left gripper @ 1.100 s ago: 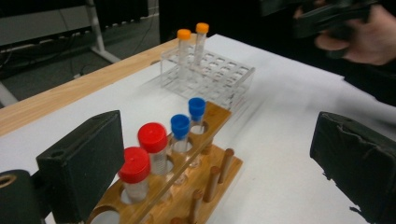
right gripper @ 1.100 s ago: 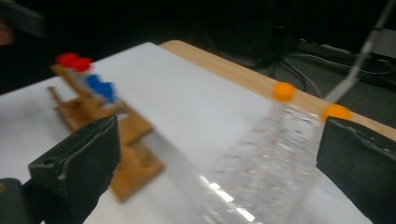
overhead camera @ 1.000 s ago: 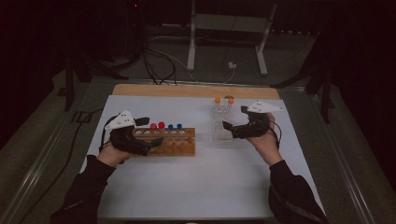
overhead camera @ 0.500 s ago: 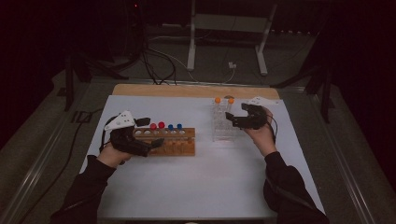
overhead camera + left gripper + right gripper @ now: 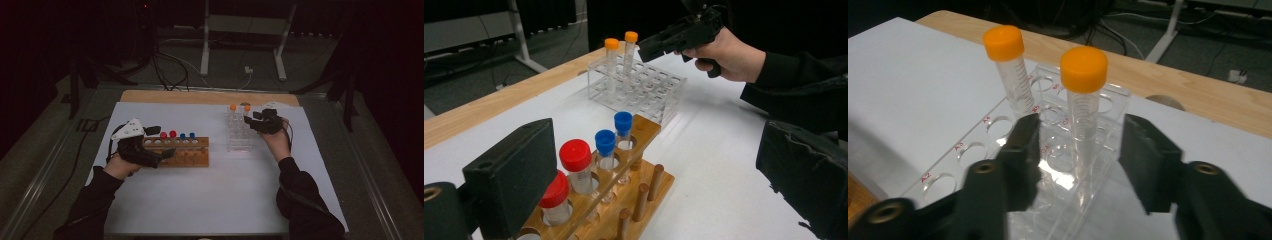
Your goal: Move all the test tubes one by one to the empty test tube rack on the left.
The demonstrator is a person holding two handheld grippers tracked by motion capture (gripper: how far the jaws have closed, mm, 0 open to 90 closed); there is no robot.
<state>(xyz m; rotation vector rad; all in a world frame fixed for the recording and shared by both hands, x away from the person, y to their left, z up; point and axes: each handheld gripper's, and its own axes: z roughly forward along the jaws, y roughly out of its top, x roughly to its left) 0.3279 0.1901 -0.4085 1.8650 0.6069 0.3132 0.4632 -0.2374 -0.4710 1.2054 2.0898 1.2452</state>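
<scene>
White table [image 5: 200, 200] — right gripper [image 5: 1078, 145] closing around orange-capped tube [image 5: 1083, 95], not touching; neighbour tube [image 5: 1009, 70] beside.

- High view was dim; surroundings near black, only the white table [image 5: 215, 200] lit.
- Gripper views were brighter, soft shadows.
- Glare on the clear rack [image 5: 1058, 180]; near jaws blurred.

On the table [image 5: 210, 200], the wood rack [image 5: 182, 152] is on the left and the clear rack [image 5: 239, 136] is on the right. Four tubes [image 5: 605, 150] stand in a row in the wood rack. Two tubes [image 5: 1083, 95] stand side by side at the back of the clear rack
</scene>
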